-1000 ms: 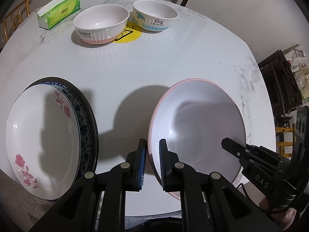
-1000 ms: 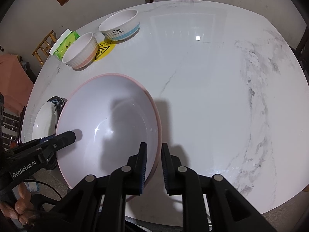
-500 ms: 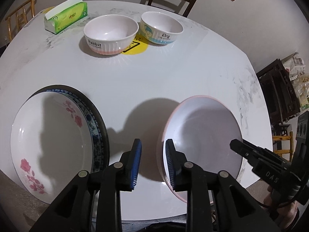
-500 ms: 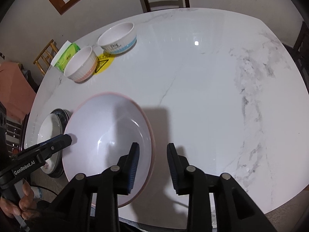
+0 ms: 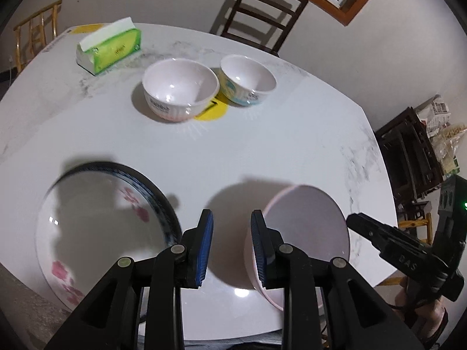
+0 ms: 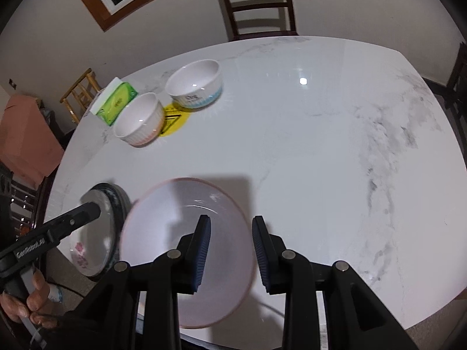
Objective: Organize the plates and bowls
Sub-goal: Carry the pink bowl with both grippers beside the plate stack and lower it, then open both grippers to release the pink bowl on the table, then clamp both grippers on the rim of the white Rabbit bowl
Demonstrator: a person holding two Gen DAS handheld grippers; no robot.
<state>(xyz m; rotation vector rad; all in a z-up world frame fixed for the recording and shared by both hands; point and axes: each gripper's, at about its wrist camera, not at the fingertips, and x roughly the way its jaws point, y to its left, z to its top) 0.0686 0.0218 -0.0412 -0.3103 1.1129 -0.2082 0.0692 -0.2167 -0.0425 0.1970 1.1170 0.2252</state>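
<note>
A pink-rimmed white plate [image 5: 306,224] [image 6: 163,233] lies on the white marble table near its front edge. A flowered white plate [image 5: 96,227] [image 6: 93,233] sits on a dark blue-rimmed plate to its left. A ribbed white bowl [image 5: 181,93] [image 6: 140,119] and a blue-patterned bowl [image 5: 248,78] [image 6: 194,83] stand side by side at the back. My left gripper [image 5: 232,245] is open above the table between the two plates. My right gripper [image 6: 232,248] is open above the pink plate's right edge. Both hold nothing.
A green tissue pack [image 5: 109,46] [image 6: 115,100] lies behind the bowls. A yellow sticker [image 5: 211,110] is between the bowls. Wooden chairs [image 6: 259,3] stand around the table. A dark shelf [image 5: 408,151] stands at the right.
Both grippers have opened and let go of the pink plate, which now rests on the table. Both have risen and pulled back from it.
</note>
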